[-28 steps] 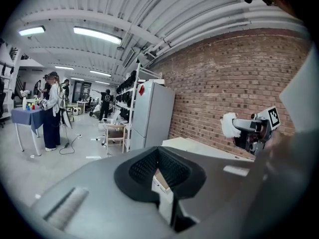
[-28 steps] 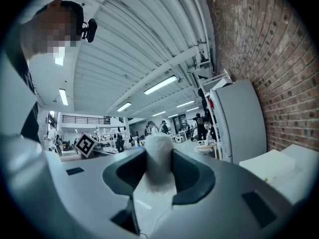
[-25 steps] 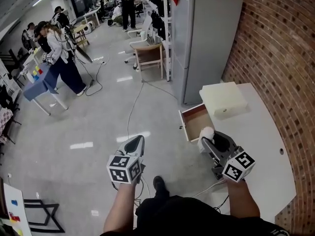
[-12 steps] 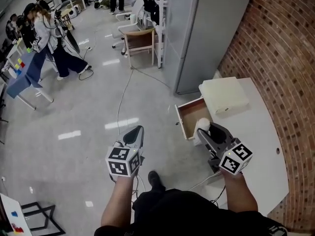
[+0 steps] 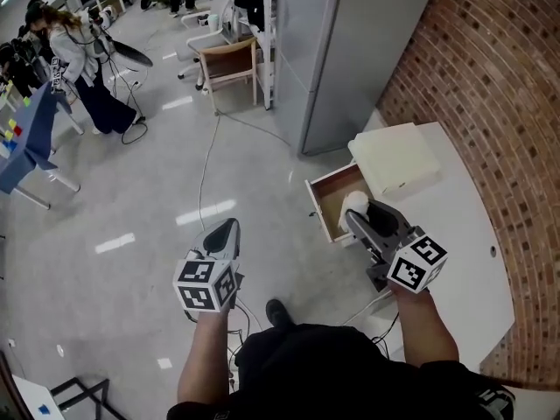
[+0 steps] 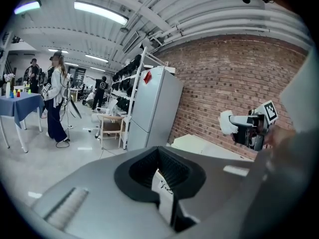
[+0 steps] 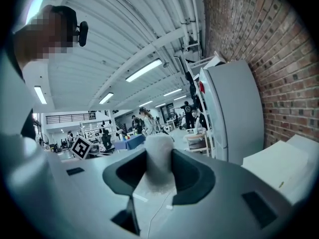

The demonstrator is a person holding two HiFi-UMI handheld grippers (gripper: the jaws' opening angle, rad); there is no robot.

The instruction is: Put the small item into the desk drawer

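Note:
The small item [image 5: 353,203] is a white, soft-looking lump, and my right gripper [image 5: 358,212] is shut on it. It hangs over the right part of the open desk drawer [image 5: 328,201], which has a brown inside and sticks out from the white desk [image 5: 459,234]. In the right gripper view the item [image 7: 158,156] stands upright between the jaws. My left gripper [image 5: 225,228] is held out over the floor, left of the drawer, jaws together and holding nothing. From the left gripper view [image 6: 160,176] I see the right gripper [image 6: 245,127] carrying the item [image 6: 227,122].
A flat white box [image 5: 395,157] lies on the desk just behind the drawer. A tall grey cabinet [image 5: 350,51] stands beyond it, beside a brick wall [image 5: 490,77]. A wooden chair [image 5: 229,66], a floor cable [image 5: 206,169] and people at tables [image 5: 79,59] are further off.
My right gripper has carried the white item a little forward, from the drawer's near corner to over its inside. The left gripper keeps its place over the floor.

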